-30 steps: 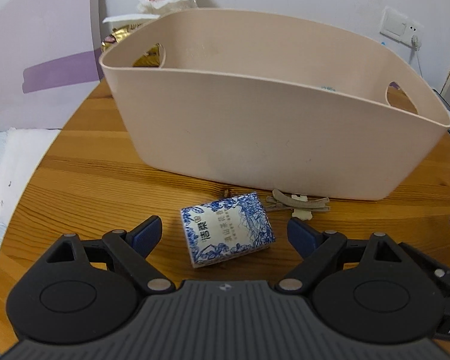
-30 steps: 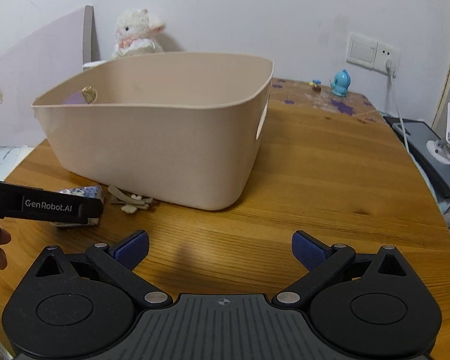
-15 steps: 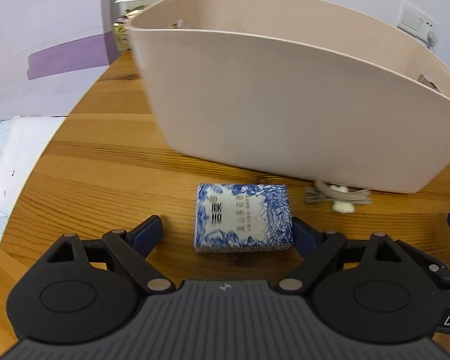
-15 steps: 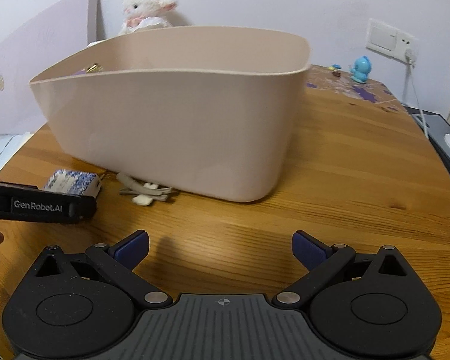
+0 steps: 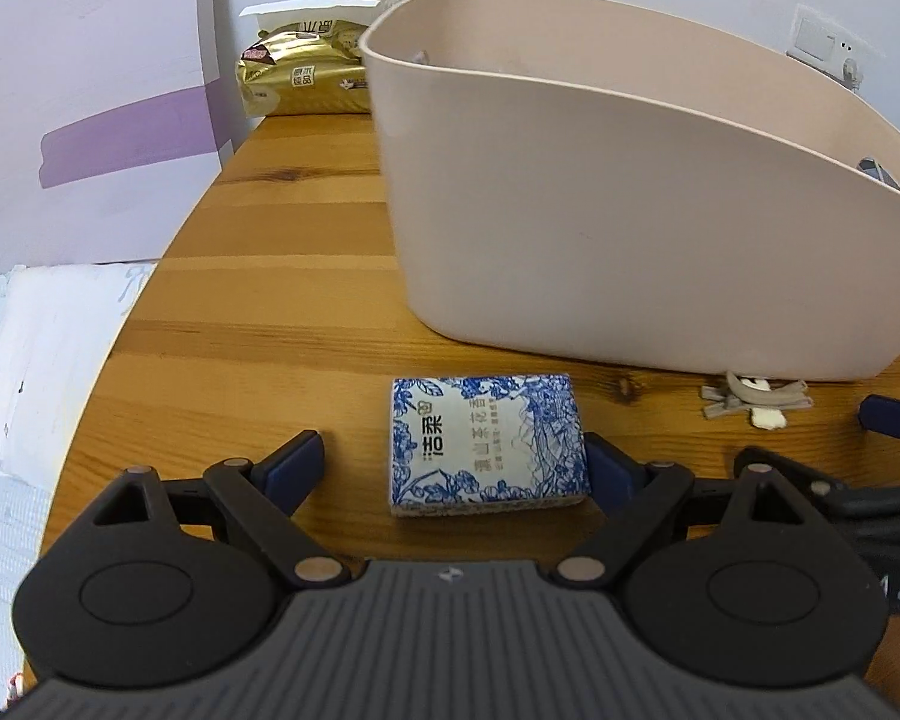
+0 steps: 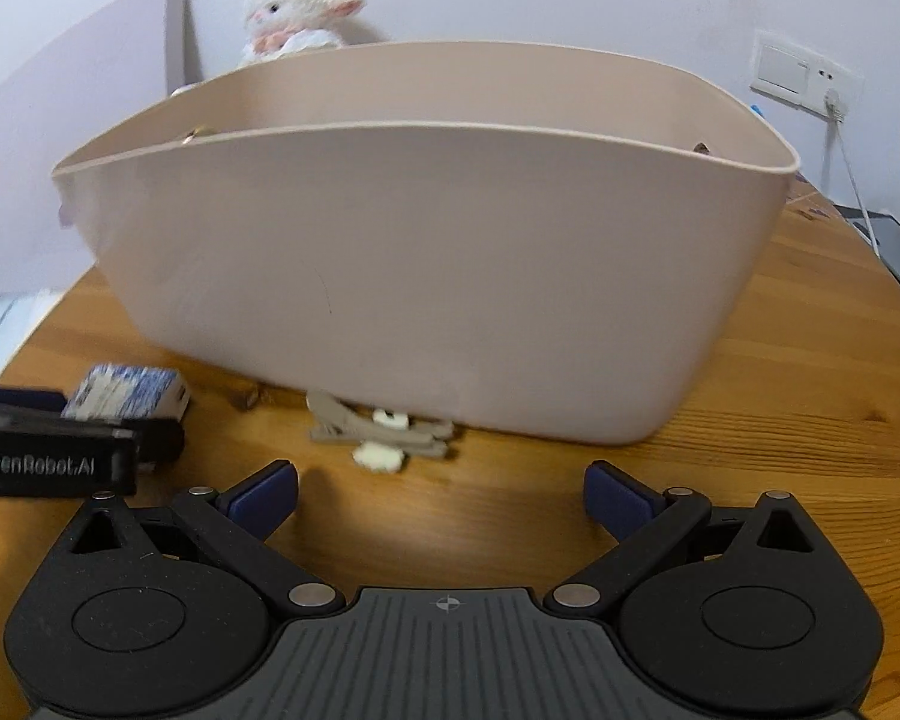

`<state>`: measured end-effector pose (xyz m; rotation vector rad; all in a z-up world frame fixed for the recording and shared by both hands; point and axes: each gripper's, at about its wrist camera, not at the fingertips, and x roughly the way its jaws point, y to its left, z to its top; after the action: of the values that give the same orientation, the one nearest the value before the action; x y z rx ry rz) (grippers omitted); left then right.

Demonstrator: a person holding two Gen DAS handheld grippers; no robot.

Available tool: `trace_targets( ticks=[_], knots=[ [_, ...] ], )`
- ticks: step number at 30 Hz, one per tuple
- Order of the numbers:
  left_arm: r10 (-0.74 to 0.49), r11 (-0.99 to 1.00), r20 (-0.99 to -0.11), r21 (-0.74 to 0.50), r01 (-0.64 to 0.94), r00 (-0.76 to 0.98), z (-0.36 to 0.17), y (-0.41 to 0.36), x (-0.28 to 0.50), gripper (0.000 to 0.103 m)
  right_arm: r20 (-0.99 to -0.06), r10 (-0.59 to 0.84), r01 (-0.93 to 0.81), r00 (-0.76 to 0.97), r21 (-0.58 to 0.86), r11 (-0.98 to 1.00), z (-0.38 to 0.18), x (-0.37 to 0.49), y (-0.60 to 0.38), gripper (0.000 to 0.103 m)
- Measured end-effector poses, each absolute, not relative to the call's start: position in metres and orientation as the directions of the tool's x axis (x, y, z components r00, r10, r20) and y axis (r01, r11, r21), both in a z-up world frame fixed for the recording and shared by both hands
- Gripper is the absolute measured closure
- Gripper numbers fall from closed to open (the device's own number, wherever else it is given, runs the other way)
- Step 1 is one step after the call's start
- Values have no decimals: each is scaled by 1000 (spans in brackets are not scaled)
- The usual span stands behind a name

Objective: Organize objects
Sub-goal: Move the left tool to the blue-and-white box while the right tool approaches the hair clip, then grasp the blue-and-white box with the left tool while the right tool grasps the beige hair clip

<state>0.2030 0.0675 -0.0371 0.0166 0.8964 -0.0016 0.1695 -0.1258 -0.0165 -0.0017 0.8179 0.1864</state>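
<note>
A small blue-and-white tissue pack (image 5: 486, 444) lies flat on the wooden table (image 5: 282, 324), just in front of a large beige plastic basket (image 5: 630, 228). My left gripper (image 5: 450, 465) is open around the pack, whose right edge is close against the right finger (image 5: 606, 468). To the pack's right, a grey hair clip with a white bit (image 5: 750, 402) lies at the basket's foot. In the right wrist view my right gripper (image 6: 441, 495) is open and empty, a little short of that hair clip (image 6: 378, 432). The tissue pack (image 6: 126, 396) shows at the left, and the basket (image 6: 420, 276) fills the view.
A gold snack bag (image 5: 306, 72) and a plush lamb (image 6: 300, 18) stand behind the basket against the wall. White bedding (image 5: 48, 360) lies past the table's left edge. A wall socket with a cable (image 6: 810, 72) is at the right.
My left gripper has moved forward and the tissue pack now sits between its fingers. My right gripper has swung left and closer, so the hair clip is now in front of it.
</note>
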Motion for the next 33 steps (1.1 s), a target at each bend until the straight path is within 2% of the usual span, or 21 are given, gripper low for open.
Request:
trace_targets(
  ticks=[4,10,14,16,20,22,25,26,33],
  knots=[
    [-4,1000,-774,14,24,633,-37,75,202,12,-697,144,-114,702,89,989,-19,174,-122,0],
    [-26,998,-765,12,54,644,-39,86,213,12,-683,65,-71,727,20,997,-26,175,-106,0],
    [-27,998,-756,15,59,654,-40,88,215,14,-675,64,-77,735,11,997,-27,170,-104,1],
    [-31,998,-750,15,64,660,-40,88,214,19,-672,58,-69,738,10,998,-26,170,-103,5],
    [-38,998,-743,9,67,669,-38,88,210,36,-664,61,-72,745,11,997,-25,168,-106,17],
    [-38,998,-741,6,63,670,-37,89,208,38,-662,66,-79,747,11,997,-23,166,-106,24],
    [-34,998,-740,10,61,671,-37,88,204,38,-658,75,-93,750,8,996,-22,164,-103,40],
    [-34,998,-741,11,63,671,-37,88,203,38,-655,79,-98,751,7,995,-21,163,-102,48],
    [-26,998,-742,22,63,670,-36,88,190,38,-663,115,-127,739,30,991,-20,155,-105,48]
  ],
)
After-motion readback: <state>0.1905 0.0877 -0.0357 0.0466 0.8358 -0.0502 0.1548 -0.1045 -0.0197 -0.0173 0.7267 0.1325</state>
